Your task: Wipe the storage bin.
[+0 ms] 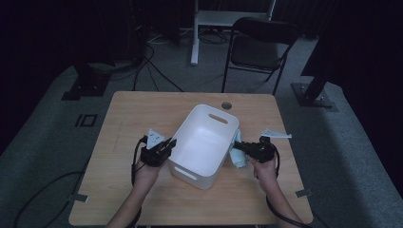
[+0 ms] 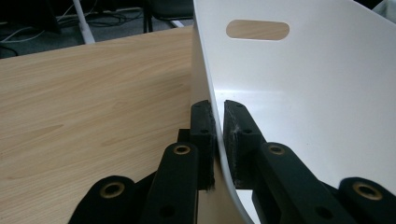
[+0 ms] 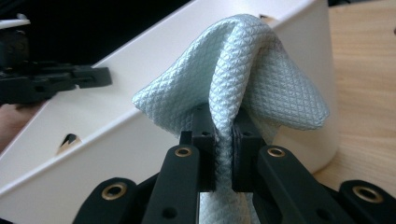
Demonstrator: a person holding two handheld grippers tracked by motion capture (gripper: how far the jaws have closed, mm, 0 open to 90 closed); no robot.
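Cloth pinched in right gripper beside bin, whose wall left gripper clamps; likely to snag the rim if lifted low.

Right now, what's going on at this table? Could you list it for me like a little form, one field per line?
Setting: wooden table, dim room, folding chair behind it
Main object: white plastic bin with handle slots, mid-table, looks tipped
Left gripper: jaws clamped on the bin's side wall, one inside, one outside
Right gripper: jaws pinching a pale blue textured cloth
Cloth position: bunched against the bin's outer right side, not inside it
Bin contents: none visible
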